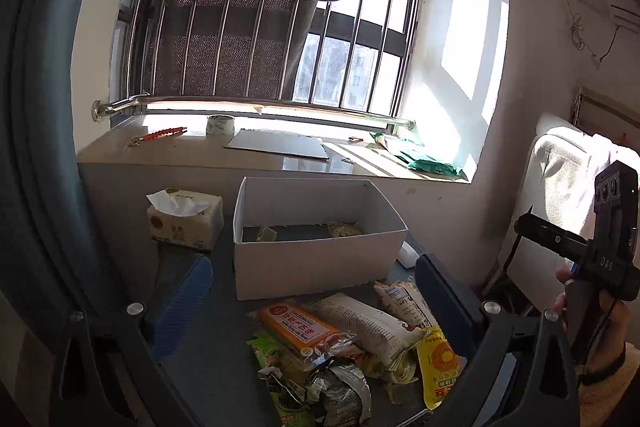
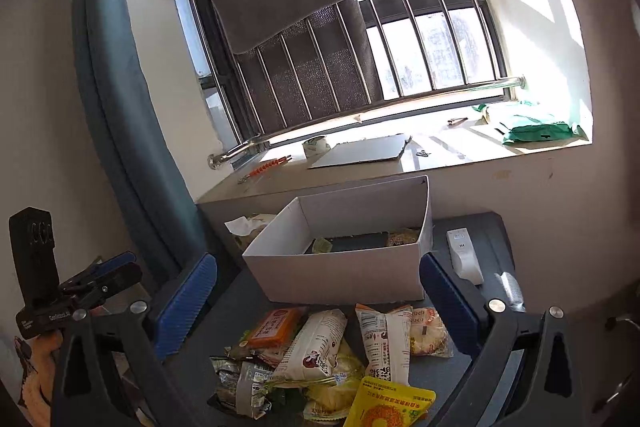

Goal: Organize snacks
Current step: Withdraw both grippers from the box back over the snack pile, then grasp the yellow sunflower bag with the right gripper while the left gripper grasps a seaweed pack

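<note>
A pile of snack packets (image 1: 340, 347) lies on the dark table in front of a white cardboard box (image 1: 316, 267). The pile holds an orange bar (image 1: 296, 327), a white noodle pack (image 1: 372, 323) and a yellow packet (image 1: 440, 367). The box holds two small packets (image 1: 344, 229). My left gripper (image 1: 316, 291) is open and empty above the pile. My right gripper (image 2: 320, 287) is open and empty above the same pile (image 2: 328, 355), short of the box (image 2: 344, 271). Each gripper shows at the edge of the other's view.
A tissue pack (image 1: 186, 219) stands left of the box. A white remote-like device (image 2: 464, 255) lies right of it. The windowsill (image 1: 200, 155) behind carries a tape roll (image 1: 220, 125), a flat board and green bags. A blue curtain hangs at the left.
</note>
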{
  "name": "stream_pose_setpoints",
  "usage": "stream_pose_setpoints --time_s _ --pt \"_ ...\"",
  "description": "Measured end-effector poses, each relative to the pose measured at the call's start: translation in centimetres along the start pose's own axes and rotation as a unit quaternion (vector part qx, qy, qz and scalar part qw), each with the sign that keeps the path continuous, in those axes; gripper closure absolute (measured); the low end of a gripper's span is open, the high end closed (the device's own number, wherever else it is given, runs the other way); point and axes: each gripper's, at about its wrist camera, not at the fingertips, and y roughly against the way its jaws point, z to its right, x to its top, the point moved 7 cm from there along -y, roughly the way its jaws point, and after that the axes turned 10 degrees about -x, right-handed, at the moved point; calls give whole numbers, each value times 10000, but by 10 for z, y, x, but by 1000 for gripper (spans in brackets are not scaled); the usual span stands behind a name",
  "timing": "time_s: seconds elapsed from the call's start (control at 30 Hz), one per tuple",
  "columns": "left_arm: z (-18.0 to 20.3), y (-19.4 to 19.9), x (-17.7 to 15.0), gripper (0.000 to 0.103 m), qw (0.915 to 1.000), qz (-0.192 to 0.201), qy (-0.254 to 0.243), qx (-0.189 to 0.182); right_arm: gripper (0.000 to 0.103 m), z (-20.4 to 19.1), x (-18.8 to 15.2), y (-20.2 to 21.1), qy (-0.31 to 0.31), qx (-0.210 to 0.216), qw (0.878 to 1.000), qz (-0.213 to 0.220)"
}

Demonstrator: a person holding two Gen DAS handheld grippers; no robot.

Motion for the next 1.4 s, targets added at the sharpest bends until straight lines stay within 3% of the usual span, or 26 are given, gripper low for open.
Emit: stream_pose_setpoints --time_s 0.17,0.23,0.33,0.47,0.77,0.97,1.07,1.13,1.2,1.4 --pt "-7 21 -31 0 9983 7 548 -213 0 8 -50 14 -41 -309 9990 -304" --pt "-7 25 -38 0 9981 7 572 -225 0 14 -65 16 78 -579 9975 -401" --pt "-5 25 -44 0 9984 -73 522 -185 0 18 -84 16 207 -512 9963 -658" --pt "-1 22 -49 0 9982 -150 528 -256 0 27 -108 13 273 -829 9921 -903" --pt "0 18 -56 0 9981 -263 511 -221 0 29 -158 -24 594 -1256 9767 -1637" --pt "-7 12 -66 0 9968 -435 646 -180 0 37 -187 -51 467 -1369 9648 -2195" --pt "-11 11 -72 0 9962 -499 698 -155 0 45 -191 -55 198 -1333 9658 -2216" --pt "-12 8 -75 0 9957 -557 724 -149 11 52 -197 -61 58 -1350 9621 -2370" --pt "-11 6 -78 0 9957 -605 687 -172 50 52 -204 -65 65 -1218 9602 -2512" --pt "-11 -5 -92 0 9944 -896 560 -82 64 56 -197 -48 0 -906 9673 -2369"
